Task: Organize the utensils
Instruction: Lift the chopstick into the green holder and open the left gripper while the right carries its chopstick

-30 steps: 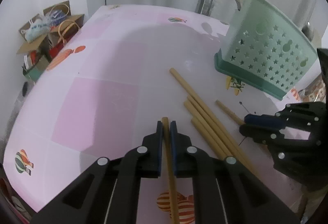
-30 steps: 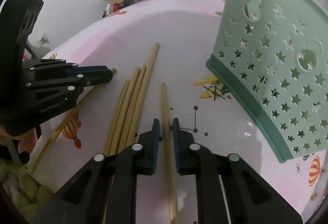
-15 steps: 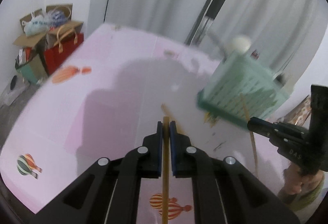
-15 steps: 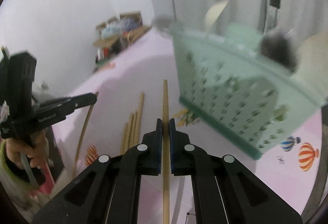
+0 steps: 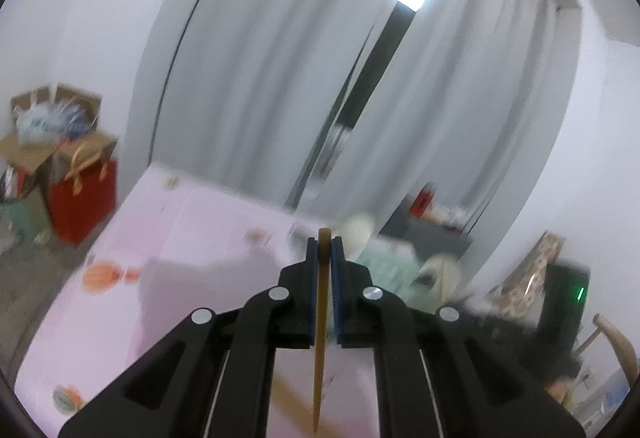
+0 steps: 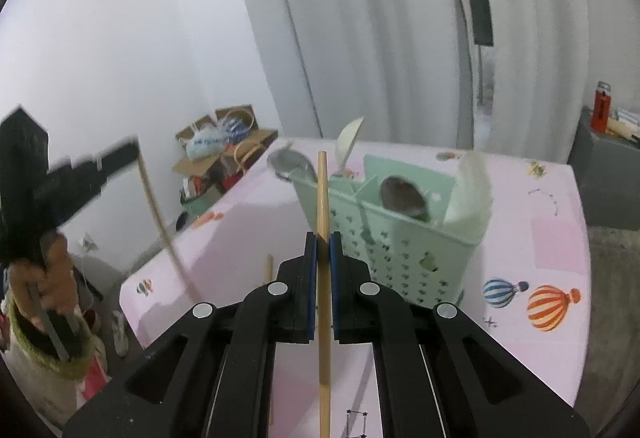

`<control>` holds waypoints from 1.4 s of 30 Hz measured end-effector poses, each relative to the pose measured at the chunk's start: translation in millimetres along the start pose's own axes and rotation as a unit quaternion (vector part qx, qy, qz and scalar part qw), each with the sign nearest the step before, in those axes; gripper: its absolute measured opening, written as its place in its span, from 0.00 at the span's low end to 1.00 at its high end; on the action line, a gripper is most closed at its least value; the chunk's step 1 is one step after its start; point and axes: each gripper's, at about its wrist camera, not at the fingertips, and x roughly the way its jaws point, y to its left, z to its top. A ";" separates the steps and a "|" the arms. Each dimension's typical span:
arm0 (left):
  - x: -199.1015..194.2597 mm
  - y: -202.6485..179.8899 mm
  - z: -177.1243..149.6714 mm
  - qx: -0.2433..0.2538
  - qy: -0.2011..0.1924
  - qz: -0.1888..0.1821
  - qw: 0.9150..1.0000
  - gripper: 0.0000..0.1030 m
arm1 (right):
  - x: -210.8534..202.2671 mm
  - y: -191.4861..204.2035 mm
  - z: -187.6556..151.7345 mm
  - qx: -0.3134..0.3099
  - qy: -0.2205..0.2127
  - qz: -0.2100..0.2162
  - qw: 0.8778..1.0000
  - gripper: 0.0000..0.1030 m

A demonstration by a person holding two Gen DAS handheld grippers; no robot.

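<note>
My left gripper is shut on a wooden chopstick, raised high above the pink table; the view is blurred. It also shows in the right wrist view, its chopstick hanging down. My right gripper is shut on another wooden chopstick that points up, just in front of the mint green utensil basket. The basket holds spoons and ladles. The basket shows blurred in the left wrist view.
Another chopstick lies on the pink table left of my right fingers. Boxes and bags stand on the floor beyond the table's far left. Grey curtains hang behind. A dark cabinet is at right.
Both grippers have lifted their chopsticks off the table and tilted upward. The right one has moved close to the basket; the left one has risen high.
</note>
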 end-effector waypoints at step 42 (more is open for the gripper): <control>110.3 -36.8 1.7 -0.004 -0.033 -0.042 0.999 0.12 | -44.9 -17.5 22.1 0.047 -0.061 0.032 0.997 0.04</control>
